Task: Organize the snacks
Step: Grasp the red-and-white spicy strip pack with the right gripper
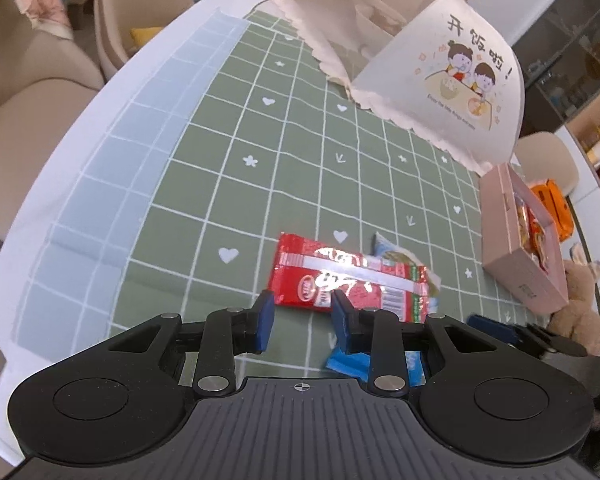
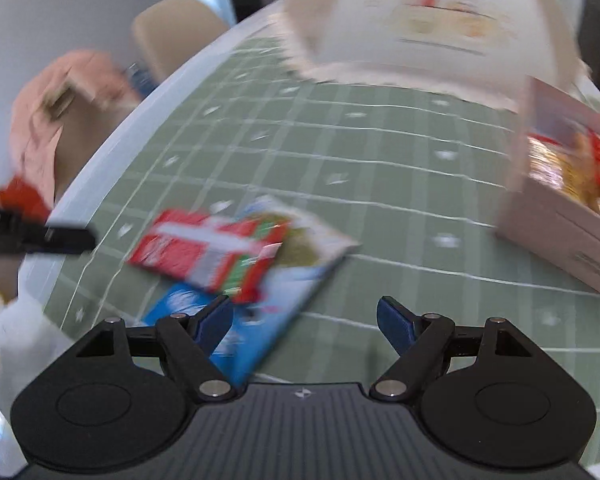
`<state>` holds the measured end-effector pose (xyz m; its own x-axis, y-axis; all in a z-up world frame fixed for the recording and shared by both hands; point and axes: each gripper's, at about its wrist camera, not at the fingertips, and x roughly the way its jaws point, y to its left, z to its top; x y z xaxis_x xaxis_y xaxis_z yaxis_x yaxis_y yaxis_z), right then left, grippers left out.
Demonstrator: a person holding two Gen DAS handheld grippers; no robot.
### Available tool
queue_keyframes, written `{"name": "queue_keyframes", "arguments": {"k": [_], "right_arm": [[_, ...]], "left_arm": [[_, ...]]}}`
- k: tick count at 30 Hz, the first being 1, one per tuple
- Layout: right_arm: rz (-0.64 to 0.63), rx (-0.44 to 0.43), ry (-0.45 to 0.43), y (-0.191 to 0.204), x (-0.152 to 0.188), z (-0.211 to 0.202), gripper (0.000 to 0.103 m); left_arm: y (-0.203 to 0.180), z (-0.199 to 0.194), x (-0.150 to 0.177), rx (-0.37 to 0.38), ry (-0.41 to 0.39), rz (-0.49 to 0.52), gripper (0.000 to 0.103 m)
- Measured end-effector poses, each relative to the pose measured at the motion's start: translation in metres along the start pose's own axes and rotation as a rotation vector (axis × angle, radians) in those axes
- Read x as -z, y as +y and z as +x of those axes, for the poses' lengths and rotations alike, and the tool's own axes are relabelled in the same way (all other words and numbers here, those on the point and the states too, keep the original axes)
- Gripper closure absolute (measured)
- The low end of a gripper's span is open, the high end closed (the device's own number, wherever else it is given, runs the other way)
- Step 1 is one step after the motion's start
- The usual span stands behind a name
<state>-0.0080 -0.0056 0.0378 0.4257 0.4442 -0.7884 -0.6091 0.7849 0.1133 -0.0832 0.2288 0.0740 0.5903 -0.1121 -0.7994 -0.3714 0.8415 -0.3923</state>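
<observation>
Left hand-held gripper (image 1: 302,322) hovering low over the bench (image 1: 204,184), jaws narrowly parted, empty — red snack packet (image 1: 348,276) lying at its 12 o'clock, overlapping a blue packet (image 2: 260,312). Right hand-held gripper (image 2: 305,320) spread wide, holding nothing, view blurring. Pink box (image 1: 520,256) at 2 o'clock is already carrying snacks — likely the destination. Loose packets are lying flat, probably awaiting an edge pinch

A green checked cloth (image 1: 260,168) with white hearts and stars covers the worktop. At upper right stands a white mesh food cover (image 1: 440,80) printed with cartoon children. Beige chairs (image 1: 32,92) sit at left; a plush toy (image 1: 580,304) at far right.
</observation>
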Motion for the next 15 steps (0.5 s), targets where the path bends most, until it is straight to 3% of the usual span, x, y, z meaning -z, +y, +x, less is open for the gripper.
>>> {"name": "queue_keyframes", "arguments": {"k": [6,10,15], "right_arm": [[-0.024,0.059,-0.073,0.039,-0.014,0.026,0.022],[-0.051,0.096,-0.075,0.040,-0.011,0.024,0.022],[0.014,0.208,-0.009,0.005,0.015,0.007,0.024]], "left_arm": [[0.029,0.010,-0.005,0.037,0.054,-0.068,0.068],[0.022,0.019,-0.010,0.093,0.091,0.013,0.068],[-0.005,0.040,-0.008,0.150,0.120,0.148,0.068]]}}
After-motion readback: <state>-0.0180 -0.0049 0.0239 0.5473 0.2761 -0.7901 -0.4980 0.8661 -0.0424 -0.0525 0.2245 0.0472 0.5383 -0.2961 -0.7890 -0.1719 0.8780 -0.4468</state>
